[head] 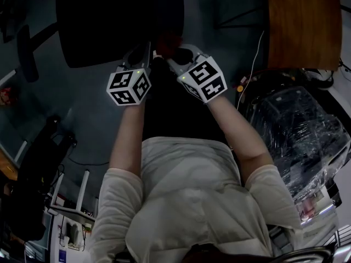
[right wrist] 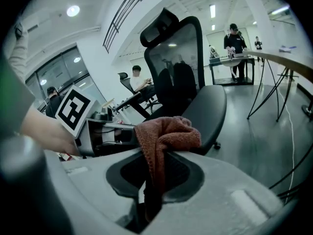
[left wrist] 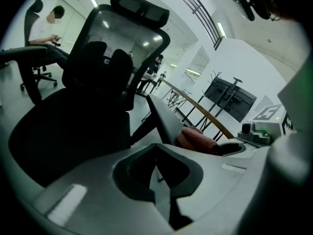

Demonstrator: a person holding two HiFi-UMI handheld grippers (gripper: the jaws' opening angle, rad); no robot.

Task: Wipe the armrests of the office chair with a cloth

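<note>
A wooden desktop [head: 303, 23] lies near a plastic-wrapped bundle [head: 299, 130] and a white cable [head: 253, 64].

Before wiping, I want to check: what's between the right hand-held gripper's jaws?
The reddish-brown cloth, pinched by the right hand-held gripper, as the right gripper view shows.

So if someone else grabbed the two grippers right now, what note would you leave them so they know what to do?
Right hand-held gripper: shut on the reddish cloth, which bunches up above its jaws.
Left hand-held gripper: jaws together, nothing in them.
Both are held side by side in front of the black office chair. One armrest slopes up right next to the cloth; whether they touch cannot be told.
Done: the cloth is picked up and brought to the chair.
Left: wipe along this armrest, then the other one. Nothing shows whether either has been wiped, so probably do both.
</note>
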